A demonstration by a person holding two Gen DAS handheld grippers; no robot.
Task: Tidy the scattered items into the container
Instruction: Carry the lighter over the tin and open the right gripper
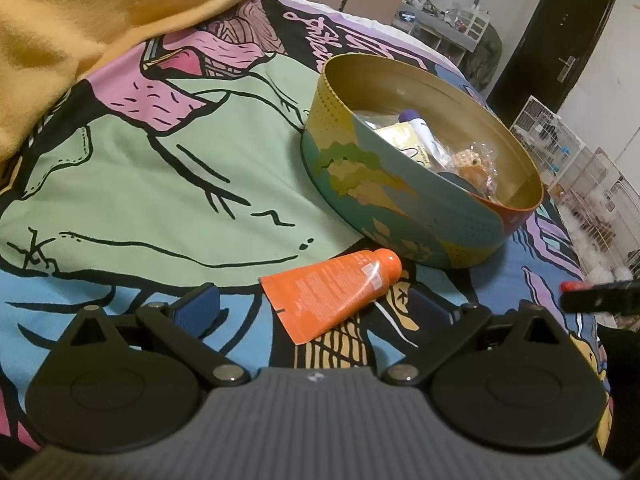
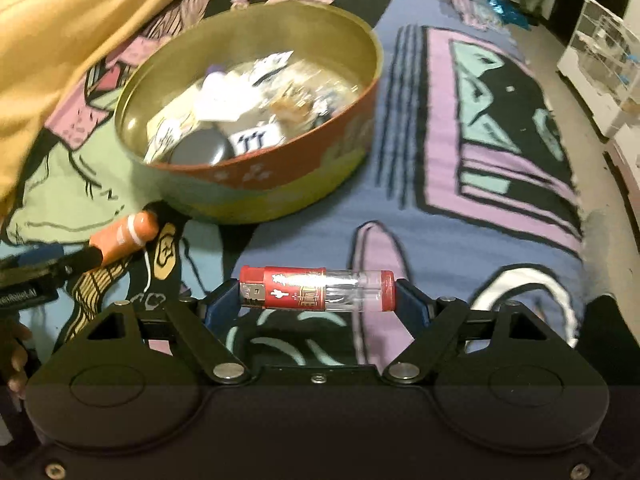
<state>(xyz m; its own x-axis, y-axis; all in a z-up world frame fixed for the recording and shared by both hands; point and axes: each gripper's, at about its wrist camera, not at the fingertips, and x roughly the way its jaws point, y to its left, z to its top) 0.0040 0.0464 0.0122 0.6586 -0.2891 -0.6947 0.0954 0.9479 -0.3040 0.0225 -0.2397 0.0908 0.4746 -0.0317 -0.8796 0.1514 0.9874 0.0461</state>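
Ahead and left of the right gripper [image 2: 318, 292] sits the round tin [image 2: 256, 184]. Its pads clamp a red lighter [image 2: 316, 289] sideways, end to end.

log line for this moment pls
right gripper: shut on lighter, held endwise above the bedspread | left gripper: open around orange tube | round tin: part filled
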